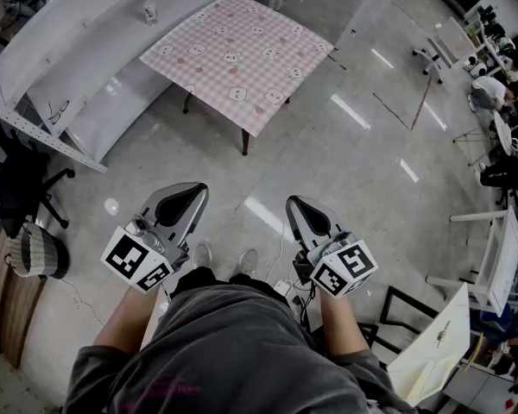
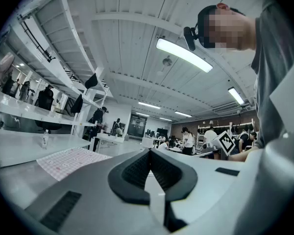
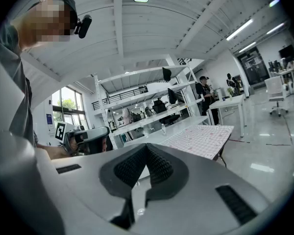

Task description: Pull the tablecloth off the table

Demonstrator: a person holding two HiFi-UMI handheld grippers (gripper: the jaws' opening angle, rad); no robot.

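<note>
A pink checked tablecloth [image 1: 237,54] with small bear faces covers a low table whose dark leg [image 1: 244,141] shows at the near corner. It lies flat, well ahead of me across bare floor. The cloth also appears far off in the left gripper view [image 2: 71,158] and in the right gripper view [image 3: 201,138]. My left gripper [image 1: 197,188] and right gripper [image 1: 292,202] are held close to my body, side by side, far from the table. Both point forward, and each has its jaws [image 2: 149,152] [image 3: 146,147] closed tip to tip on nothing.
A long white bench [image 1: 78,50] with a small bottle [image 1: 148,9] runs along the table's left side. A black chair [image 1: 17,188] stands at left. People sit at desks [image 1: 501,93] far right. A white panel [image 1: 440,339] and a power strip [image 1: 285,287] lie near my feet.
</note>
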